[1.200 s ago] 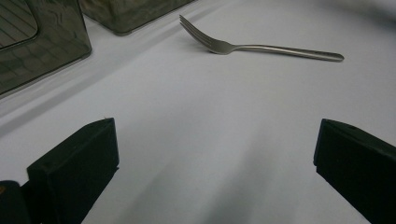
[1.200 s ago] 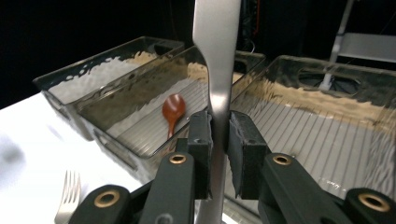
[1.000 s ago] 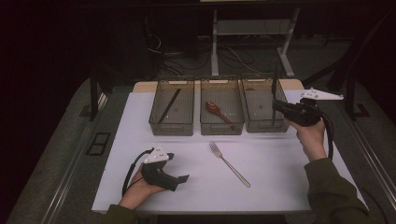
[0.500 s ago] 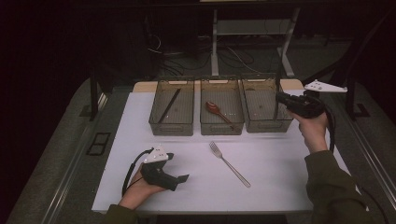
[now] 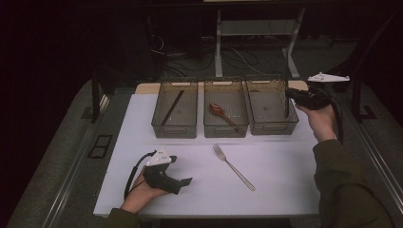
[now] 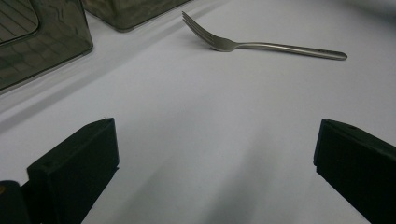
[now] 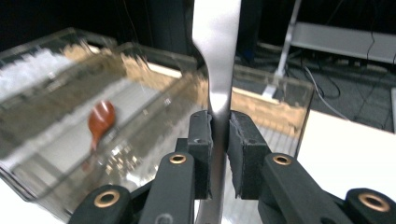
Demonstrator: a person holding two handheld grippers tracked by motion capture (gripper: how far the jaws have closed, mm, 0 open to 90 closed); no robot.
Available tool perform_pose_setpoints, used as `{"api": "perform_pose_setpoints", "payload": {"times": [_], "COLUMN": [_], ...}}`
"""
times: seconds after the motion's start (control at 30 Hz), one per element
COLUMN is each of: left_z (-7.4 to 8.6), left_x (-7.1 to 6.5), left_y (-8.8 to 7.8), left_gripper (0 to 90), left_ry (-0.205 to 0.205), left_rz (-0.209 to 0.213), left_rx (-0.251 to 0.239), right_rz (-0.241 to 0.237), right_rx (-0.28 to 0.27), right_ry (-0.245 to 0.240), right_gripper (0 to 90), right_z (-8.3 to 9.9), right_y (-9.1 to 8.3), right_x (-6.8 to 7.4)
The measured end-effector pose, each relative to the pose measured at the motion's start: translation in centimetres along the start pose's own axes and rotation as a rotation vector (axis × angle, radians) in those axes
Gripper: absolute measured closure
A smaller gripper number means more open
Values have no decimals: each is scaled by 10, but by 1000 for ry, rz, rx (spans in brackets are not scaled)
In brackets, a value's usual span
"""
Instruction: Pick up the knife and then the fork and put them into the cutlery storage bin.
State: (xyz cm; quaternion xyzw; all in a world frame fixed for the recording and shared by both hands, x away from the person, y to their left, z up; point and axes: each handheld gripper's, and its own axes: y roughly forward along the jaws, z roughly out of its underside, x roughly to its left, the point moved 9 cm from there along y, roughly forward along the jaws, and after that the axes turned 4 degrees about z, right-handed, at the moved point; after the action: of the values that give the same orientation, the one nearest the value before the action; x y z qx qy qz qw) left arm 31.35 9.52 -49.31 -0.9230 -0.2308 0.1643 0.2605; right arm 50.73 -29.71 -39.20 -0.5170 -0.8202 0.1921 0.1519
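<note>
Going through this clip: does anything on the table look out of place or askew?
Only the fork: it lies loose and diagonal on the white mat, outside the three bins. The right gripper holds a metal utensil over the right bin. Nothing looks spilled or damaged.

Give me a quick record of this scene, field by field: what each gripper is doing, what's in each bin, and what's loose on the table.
right gripper: shut on a flat metal utensil, held over the right bin
left gripper: open, holding nothing, low over the white table
left bin: one dark stick-like piece, kind unclear
middle bin: reddish-brown spoon
loose on table: fork, in front of the bins
</note>
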Motion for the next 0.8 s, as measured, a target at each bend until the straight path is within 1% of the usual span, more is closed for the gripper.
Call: {"api": "perform_pose_setpoints", "payload": {"times": [0.13,0.17,0.33,0.4,0.57,0.7,0.8], "left_z": [0,0,0,0,0,0,0], "left_x": [0,0,-1,-1,-1,-1,-1], "left_y": [0,0,1,1,1,1,1], "left_gripper": [0,0,0,0,0,0,0], "left_ry": [-1,-1,-1,1,-3,1,1], "left_rz": [0,0,0,1,0,3,3], "left_rx": [-1,-1,-1,1,-1,2,3], "right_rz": [17,17,12,13,1,0,-4], "right_rx": [69,81,136,164,204,249,277], "right_ry": [-18,-25,-26,-39,-50,-80,-93], "right_gripper": [787,787,787,787,787,786,786], "right_z": [15,18,33,38,43,49,50], "right_y": [10,11,18,21,26,33,37], "right_x": [-4,-5,-6,-6,-3,-1,2]}}
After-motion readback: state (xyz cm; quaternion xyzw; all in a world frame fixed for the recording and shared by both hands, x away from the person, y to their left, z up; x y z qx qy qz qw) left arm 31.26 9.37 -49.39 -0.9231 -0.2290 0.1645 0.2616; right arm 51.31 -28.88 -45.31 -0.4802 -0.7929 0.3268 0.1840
